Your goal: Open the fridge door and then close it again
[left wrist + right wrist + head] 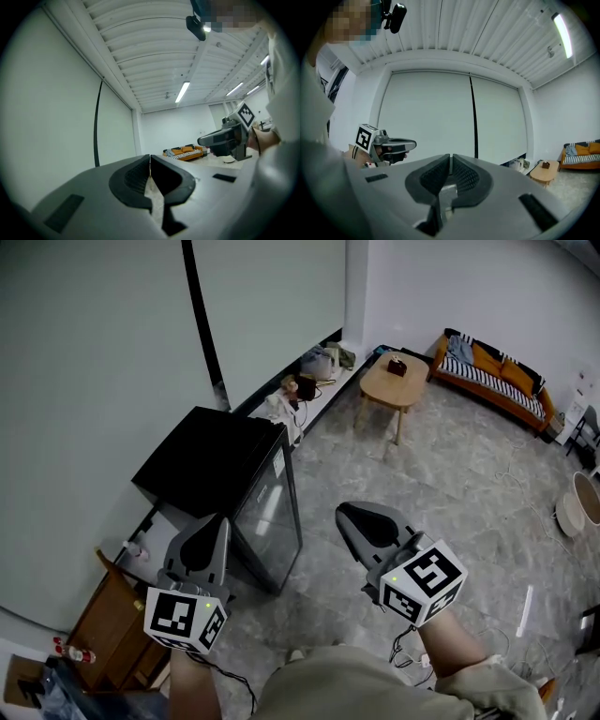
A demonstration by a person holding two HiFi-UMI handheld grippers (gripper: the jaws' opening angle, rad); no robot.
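- Black fridge (211,465) is being shown low on the floor against the wall, with its glass door (272,512) apparently shut and turned toward the open floor.
- Both tools are being held level, jaws pressed together on nothing. The left gripper (214,523) is being kept over the fridge's near corner and so is judged nearer, while the right gripper (345,514) is being kept out beyond the door.
- A wooden cabinet (108,615) is being seen just beside the fridge. The coffee table (394,385) and sofa (492,371) are lying well apart, leaving the door's swing unobstructed.

Marbled grey floor (450,484) under black fridge (214,463), wooden coffee table (394,385), striped sofa (489,379), perhaps a basin (568,514).
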